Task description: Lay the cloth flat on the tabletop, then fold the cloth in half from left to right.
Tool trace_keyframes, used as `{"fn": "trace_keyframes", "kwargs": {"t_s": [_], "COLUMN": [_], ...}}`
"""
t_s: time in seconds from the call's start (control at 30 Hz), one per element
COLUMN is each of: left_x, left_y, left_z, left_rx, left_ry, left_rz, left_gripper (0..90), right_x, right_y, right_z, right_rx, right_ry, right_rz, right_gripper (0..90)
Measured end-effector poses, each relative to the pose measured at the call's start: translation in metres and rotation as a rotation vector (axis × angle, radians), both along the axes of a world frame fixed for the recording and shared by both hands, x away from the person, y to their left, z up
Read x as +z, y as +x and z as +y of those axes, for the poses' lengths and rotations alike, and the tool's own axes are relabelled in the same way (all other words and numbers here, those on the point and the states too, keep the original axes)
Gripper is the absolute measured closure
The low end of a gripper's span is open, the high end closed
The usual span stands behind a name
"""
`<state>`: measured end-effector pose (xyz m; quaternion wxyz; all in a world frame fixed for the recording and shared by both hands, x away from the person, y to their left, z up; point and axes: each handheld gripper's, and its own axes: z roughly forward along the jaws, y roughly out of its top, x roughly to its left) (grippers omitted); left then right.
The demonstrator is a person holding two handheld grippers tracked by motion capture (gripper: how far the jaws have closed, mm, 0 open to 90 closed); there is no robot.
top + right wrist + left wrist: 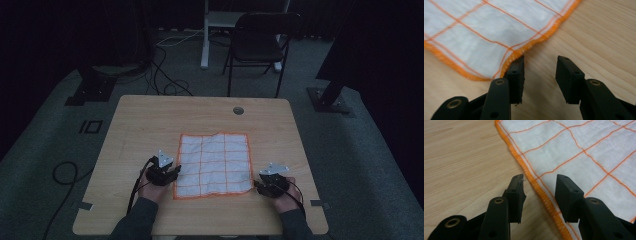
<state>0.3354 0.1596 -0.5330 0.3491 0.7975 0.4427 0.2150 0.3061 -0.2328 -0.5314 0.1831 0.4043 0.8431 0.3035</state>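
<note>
Cloth (pixel 214 165): white quilted square, orange grid, stitched hem, flat on wood-grain table (pixel 150 120).

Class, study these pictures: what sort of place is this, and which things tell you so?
Probably a dim recording room or lab: a lone wooden table on grey carpet, cables trailing across the floor, a folding chair, and dark stand bases beside the table.

The white square cloth with orange grid lines (pixel 214 165) lay flat on the light wooden surface (pixel 150 120), nearer the person's side. The left tool (pixel 172 172) sat at its left edge, the right tool (pixel 257 184) at its near right corner. A black folding chair (pixel 260 42) stood behind the surface.
</note>
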Motion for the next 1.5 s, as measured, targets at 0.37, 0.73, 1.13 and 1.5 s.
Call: {"fn": "trace_keyframes", "kwargs": {"t_s": [0.37, 0.73, 1.13, 1.5], "left_x": [0.001, 0.001, 0.001, 0.001], "left_y": [0.0, 0.001, 0.003, 0.009], "left_z": [0.0, -0.001, 0.0, -0.002], "left_rx": [0.004, 0.006, 0.008, 0.019], "left_ry": [-0.002, -0.005, -0.007, -0.011], "left_rz": [-0.003, -0.006, -0.002, 0.007], "left_gripper": [59.6, 59.5, 58.9, 56.9], "right_x": [0.018, 0.021, 0.018, 0.014], "right_y": [-0.007, 0.002, 0.013, 0.024], "right_z": [0.003, -0.001, 0.008, 0.011], "right_rx": [0.04, -0.003, -0.001, -0.012], "right_ry": [0.02, 0.062, 0.084, 0.119], "right_rz": [-0.102, -0.13, -0.136, -0.133], "right_gripper": [56.2, 55.7, 54.6, 54.4]}}
